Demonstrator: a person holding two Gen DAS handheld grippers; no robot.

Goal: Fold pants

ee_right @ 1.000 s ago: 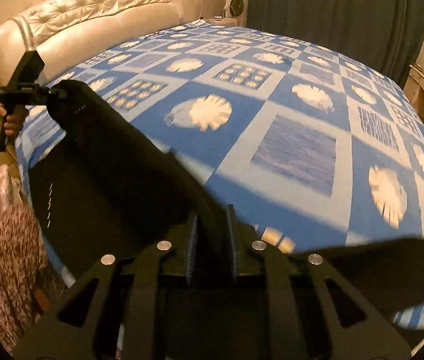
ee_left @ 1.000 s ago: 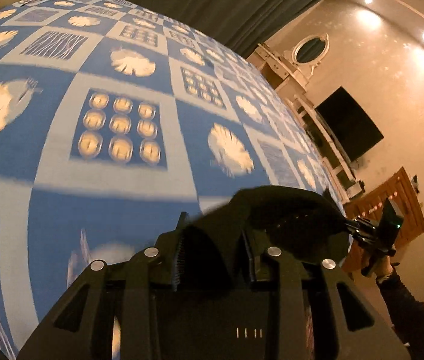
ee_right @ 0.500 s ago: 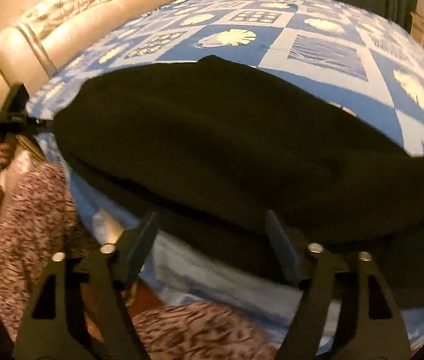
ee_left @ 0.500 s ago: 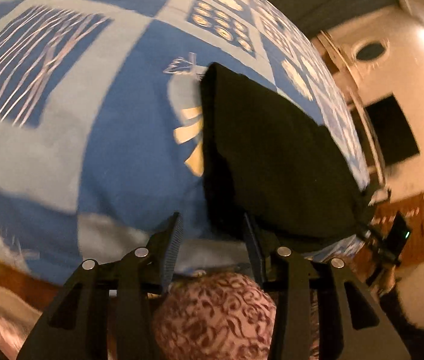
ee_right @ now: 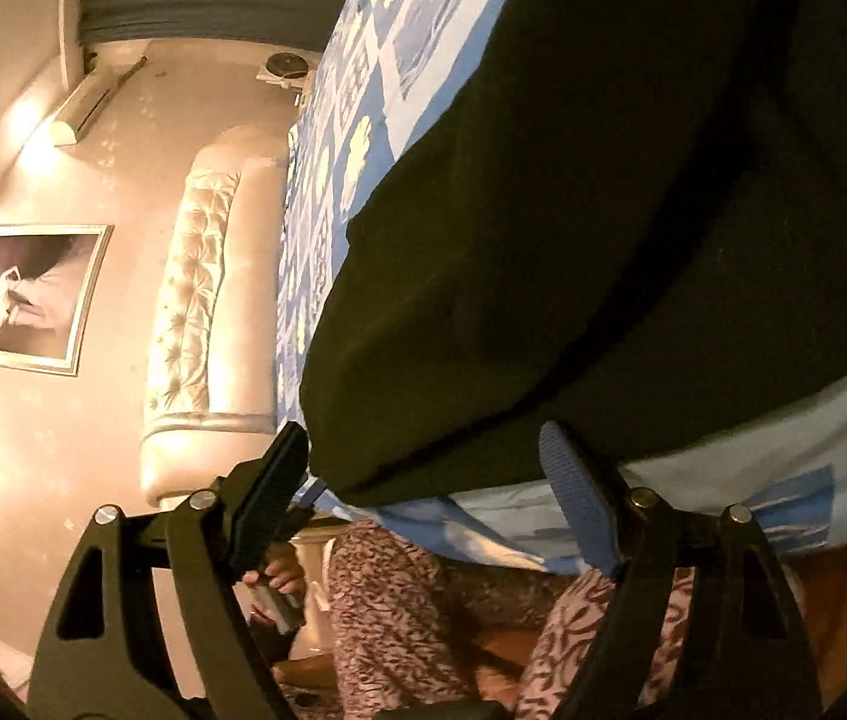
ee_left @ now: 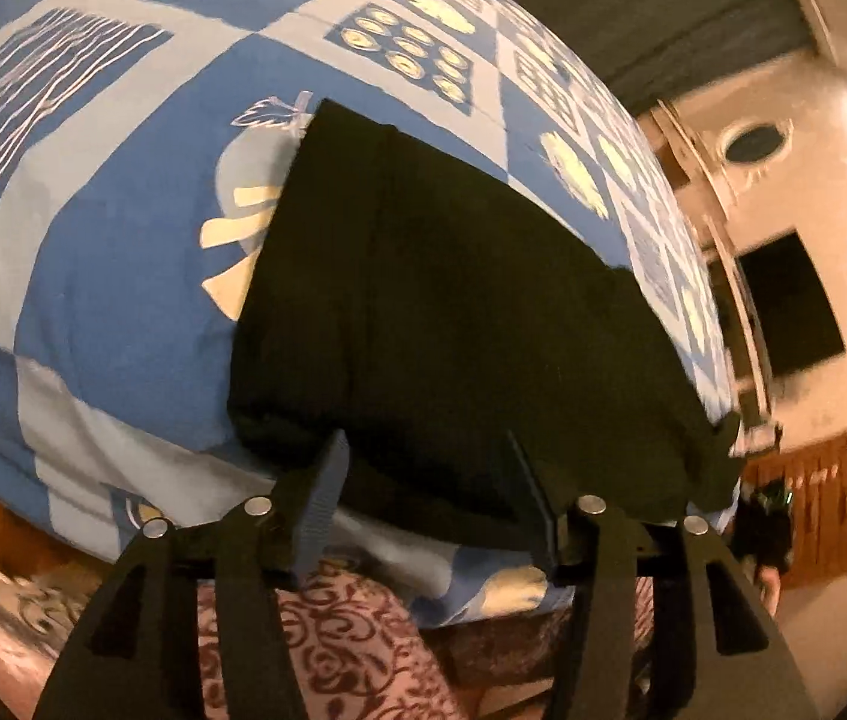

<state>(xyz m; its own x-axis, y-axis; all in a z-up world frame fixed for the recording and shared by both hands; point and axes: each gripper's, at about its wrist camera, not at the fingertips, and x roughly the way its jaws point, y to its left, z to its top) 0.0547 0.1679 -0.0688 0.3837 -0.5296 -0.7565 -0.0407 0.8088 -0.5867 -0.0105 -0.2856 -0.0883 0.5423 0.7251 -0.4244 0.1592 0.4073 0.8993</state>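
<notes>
Your black pants (ee_left: 459,324) lie as a soft, folded slab on the patterned blue bedspread (ee_left: 123,276), near the bed's edge. Your left gripper (ee_left: 423,480) and right gripper (ee_right: 423,468) have jaws apart, holding nothing.

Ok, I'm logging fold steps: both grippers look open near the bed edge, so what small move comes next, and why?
Probably close the left gripper on the near edge of the black pants for another fold. Both it and the right gripper are open and empty, and the pants lie flat on the blue bedspread.
</notes>
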